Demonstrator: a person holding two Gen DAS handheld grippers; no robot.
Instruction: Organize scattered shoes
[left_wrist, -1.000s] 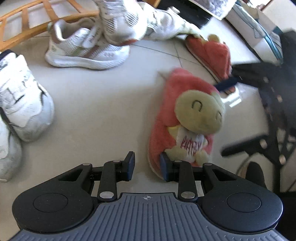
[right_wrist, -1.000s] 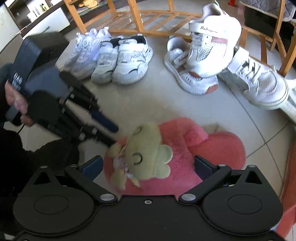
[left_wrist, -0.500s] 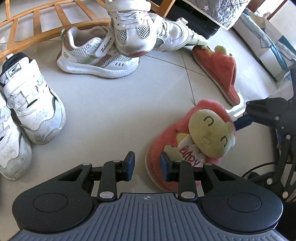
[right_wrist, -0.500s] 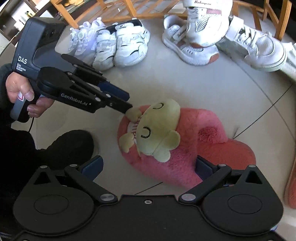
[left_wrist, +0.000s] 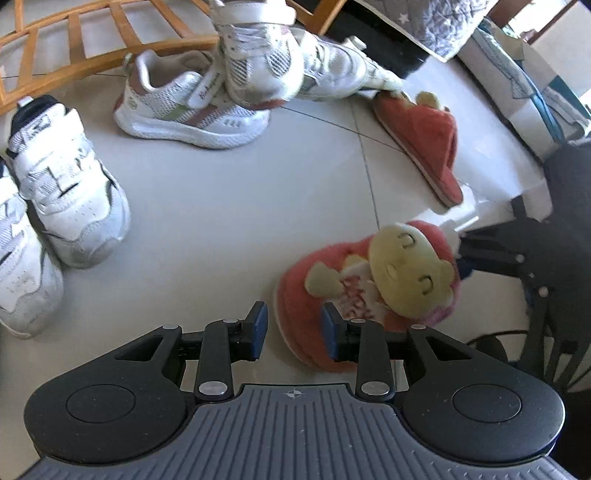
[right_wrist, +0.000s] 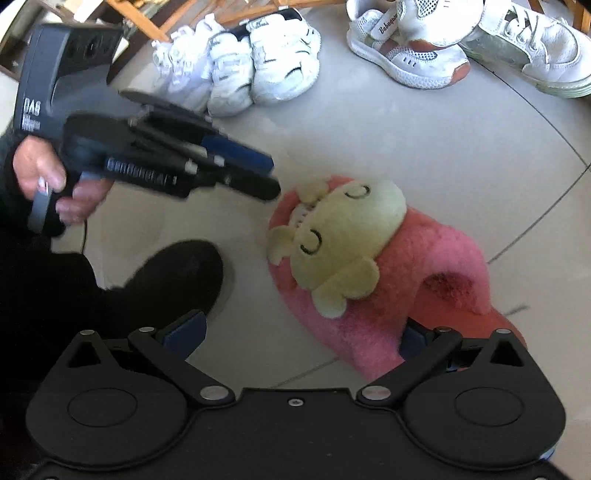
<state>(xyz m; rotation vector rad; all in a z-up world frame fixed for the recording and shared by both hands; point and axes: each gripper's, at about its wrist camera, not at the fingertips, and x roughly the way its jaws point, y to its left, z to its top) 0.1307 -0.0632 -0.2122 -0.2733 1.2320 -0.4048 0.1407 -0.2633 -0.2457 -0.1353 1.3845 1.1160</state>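
Two views cover the same tiled floor (left_wrist: 229, 206) from opposite sides. From the left wrist, going left to right: a pair of white trainers (left_wrist: 70, 192) at the left edge, then a mesh trainer (left_wrist: 192, 110) with another white shoe (left_wrist: 255, 51) stacked on its toe in front of a wooden rack (left_wrist: 92, 48), then a second pink slipper (left_wrist: 421, 140) lying on its side, which the right wrist view barely catches. Low in this view the left gripper (left_wrist: 291, 330) has its jaws a little apart with nothing clamped; the toe edge of the bear slipper (left_wrist: 369, 288) lies beyond and between them, and I cannot tell whether the right pad touches it.

From the right wrist, left to right: a hand (right_wrist: 48, 181) holding the left gripper's body, a dark shoe (right_wrist: 177, 280) on the person's foot, unseen from the other side, then the bear slipper flat on the floor with its open heel facing this camera. The right gripper (right_wrist: 299, 336) stands wide open; its right pad is tucked beside the slipper's heel and its left pad is clear of it.
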